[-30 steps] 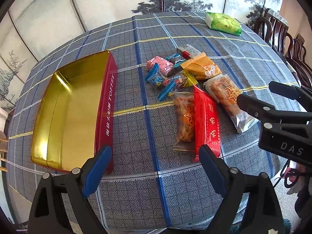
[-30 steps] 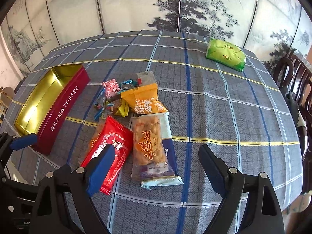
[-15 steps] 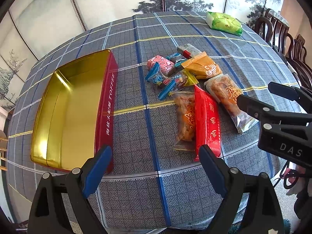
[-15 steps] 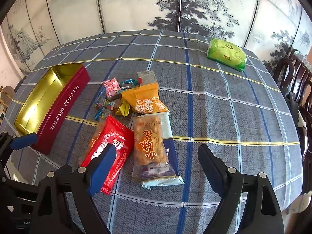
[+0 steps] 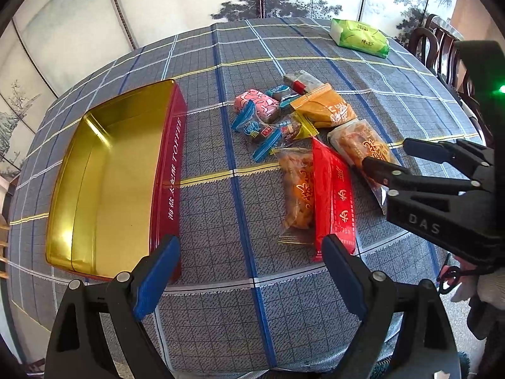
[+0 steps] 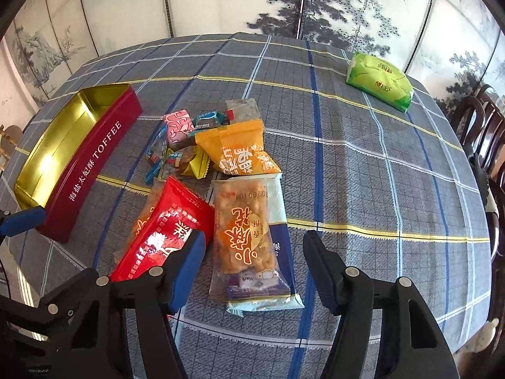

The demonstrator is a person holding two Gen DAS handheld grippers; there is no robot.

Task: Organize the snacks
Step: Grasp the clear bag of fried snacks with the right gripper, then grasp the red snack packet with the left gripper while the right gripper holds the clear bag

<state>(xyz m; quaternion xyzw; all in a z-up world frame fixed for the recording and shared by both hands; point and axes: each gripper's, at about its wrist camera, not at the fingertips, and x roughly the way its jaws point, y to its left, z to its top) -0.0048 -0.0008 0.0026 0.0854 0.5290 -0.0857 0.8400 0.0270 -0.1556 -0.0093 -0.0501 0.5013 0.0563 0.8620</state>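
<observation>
Right gripper (image 6: 252, 262) closing over the clear fried-snack packet (image 6: 249, 237)

Fingers apart, not yet pinching; settle lower, grip mid-packet, clear of the red packet (image 6: 164, 230) beside it. Left gripper (image 5: 249, 271) gapes empty.

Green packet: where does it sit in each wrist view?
Left wrist: green packet top right, at the far table edge, apart from the snack pile.
Right wrist: green packet upper right, also alone at the far edge.
Shared landmark: red toffee tin, open, on the left in both.
</observation>
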